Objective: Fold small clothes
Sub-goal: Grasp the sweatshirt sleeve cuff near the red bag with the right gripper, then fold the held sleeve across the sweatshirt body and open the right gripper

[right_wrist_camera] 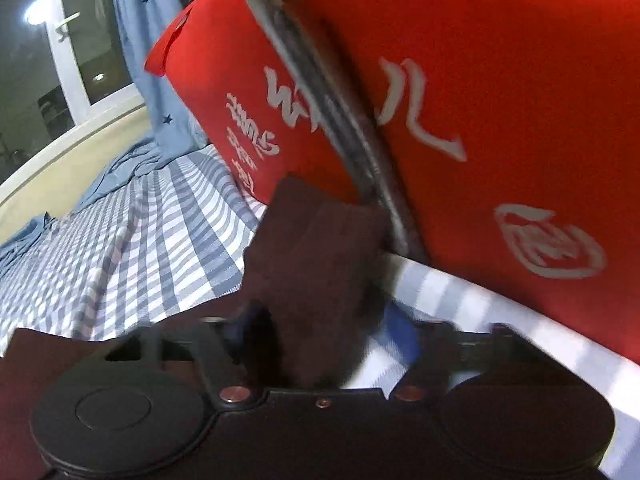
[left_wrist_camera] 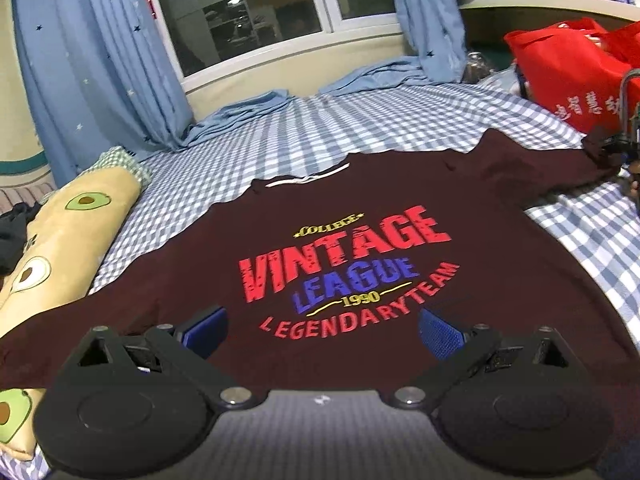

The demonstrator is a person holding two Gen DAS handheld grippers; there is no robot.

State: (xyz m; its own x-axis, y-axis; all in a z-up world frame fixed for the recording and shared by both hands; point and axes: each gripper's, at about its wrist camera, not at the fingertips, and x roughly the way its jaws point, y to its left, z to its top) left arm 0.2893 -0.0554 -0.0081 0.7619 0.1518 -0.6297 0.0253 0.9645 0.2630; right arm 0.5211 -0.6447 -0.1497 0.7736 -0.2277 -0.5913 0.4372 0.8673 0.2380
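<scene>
Checked bedsheet [left_wrist_camera: 320, 128] under maroon T-shirt [left_wrist_camera: 332, 208]. My left gripper [left_wrist_camera: 320, 334] released above hem. My right gripper [right_wrist_camera: 324, 332] clenched on sleeve [right_wrist_camera: 320, 248], at 3 o'clock. Sleeve-fold step; next, carry sleeve toward 9 o'clock.

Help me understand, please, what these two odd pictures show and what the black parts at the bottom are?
Each picture comes from a camera on a hand-held gripper, looking along its two fingers; the black parts are the gripper itself. A person holds one in each hand. The left gripper is open above a dark T-shirt spread on a checked bedsheet. The right gripper has the shirt's sleeve between its fingers; blur hides whether it pinches yet. A red bag stands behind, and an avocado-print pillow lies left.
</scene>
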